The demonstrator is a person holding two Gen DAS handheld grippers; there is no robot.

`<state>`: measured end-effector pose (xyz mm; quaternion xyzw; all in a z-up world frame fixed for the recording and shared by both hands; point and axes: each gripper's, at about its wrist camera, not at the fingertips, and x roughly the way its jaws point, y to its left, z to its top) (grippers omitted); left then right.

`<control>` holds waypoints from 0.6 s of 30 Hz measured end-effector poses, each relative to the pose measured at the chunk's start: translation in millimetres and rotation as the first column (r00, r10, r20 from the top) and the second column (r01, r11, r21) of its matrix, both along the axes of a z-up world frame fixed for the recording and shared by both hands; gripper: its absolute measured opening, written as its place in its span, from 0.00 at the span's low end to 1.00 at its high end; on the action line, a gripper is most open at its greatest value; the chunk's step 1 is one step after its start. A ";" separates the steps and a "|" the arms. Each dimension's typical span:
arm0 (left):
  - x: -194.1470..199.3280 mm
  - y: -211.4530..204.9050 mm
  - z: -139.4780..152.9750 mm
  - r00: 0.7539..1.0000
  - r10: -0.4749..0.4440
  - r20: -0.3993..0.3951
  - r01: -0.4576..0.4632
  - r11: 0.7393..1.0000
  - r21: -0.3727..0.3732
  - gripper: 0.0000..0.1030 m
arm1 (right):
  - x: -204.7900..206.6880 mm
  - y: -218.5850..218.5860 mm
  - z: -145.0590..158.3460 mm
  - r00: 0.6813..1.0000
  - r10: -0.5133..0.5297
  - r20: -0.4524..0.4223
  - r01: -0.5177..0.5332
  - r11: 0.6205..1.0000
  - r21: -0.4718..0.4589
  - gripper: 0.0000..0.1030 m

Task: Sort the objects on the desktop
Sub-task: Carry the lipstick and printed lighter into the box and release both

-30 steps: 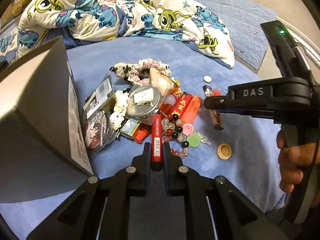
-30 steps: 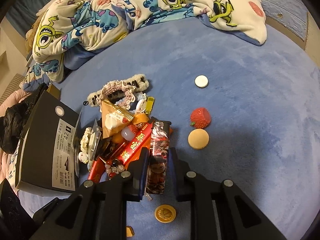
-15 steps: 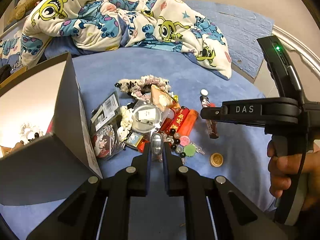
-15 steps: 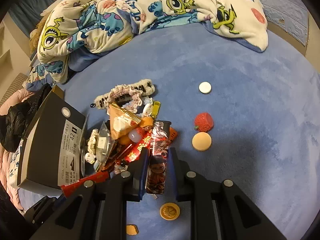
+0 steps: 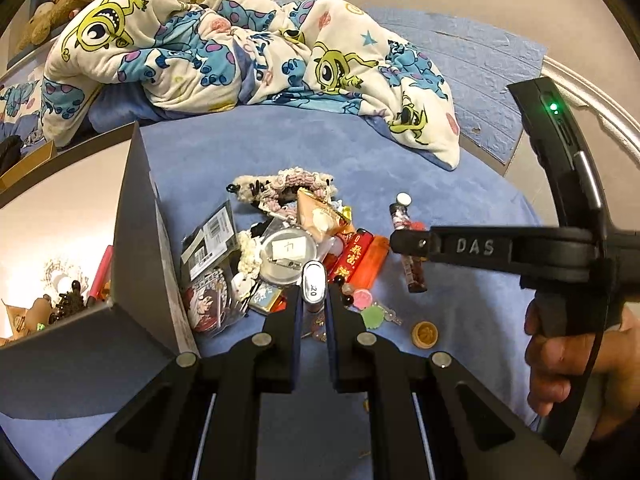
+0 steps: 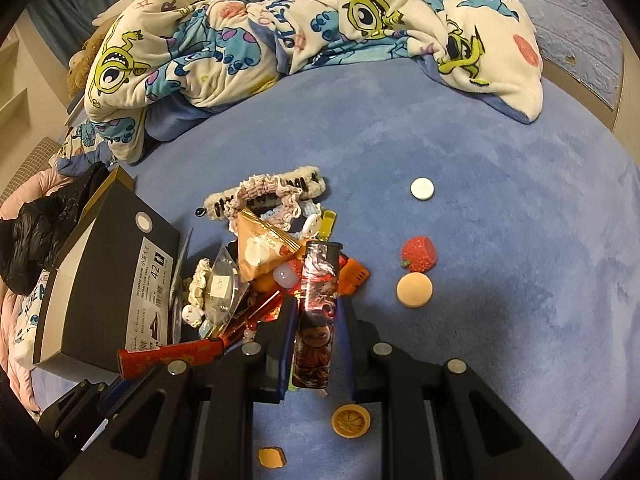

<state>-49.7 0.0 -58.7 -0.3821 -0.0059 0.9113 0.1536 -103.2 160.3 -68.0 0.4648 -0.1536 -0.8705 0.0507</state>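
Observation:
A pile of small objects [image 5: 304, 252] lies on the blue bedspread: lighters, beads, a round tin, hair ties, packets. My left gripper [image 5: 313, 300] is shut on a red lighter [image 5: 314, 285], seen end-on with its metal top toward the camera; in the right wrist view the red lighter [image 6: 172, 357] is held above the pile beside the shoe box. My right gripper [image 6: 316, 328] is shut on a picture-printed lighter [image 6: 318, 320], held above the pile's right edge; it also shows in the left wrist view [image 5: 410, 264].
An open black shoe box [image 6: 104, 280] stands left of the pile with several items inside [image 5: 64, 300]. A strawberry piece [image 6: 418, 259], round tokens [image 6: 415, 289] [image 6: 422, 189] [image 6: 351, 421] lie right of the pile. A crumpled monster-print blanket [image 5: 240, 56] lies behind.
My left gripper has lifted the red lighter off the pile and tilted it up until it points at the camera. My right gripper has risen slightly with the printed lighter.

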 end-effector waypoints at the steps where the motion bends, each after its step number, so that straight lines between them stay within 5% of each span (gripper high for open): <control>1: -0.4 0.6 0.5 1.000 0.000 -0.001 0.000 1.000 -0.002 0.11 | -0.2 -0.1 0.0 1.000 0.002 0.001 -0.002 1.000 0.005 0.20; 18: -7.2 -16.5 38.1 0.998 0.023 -0.062 -0.024 1.000 -0.005 0.11 | -2.4 -29.2 33.4 0.996 0.064 -0.057 -0.059 0.994 0.089 0.20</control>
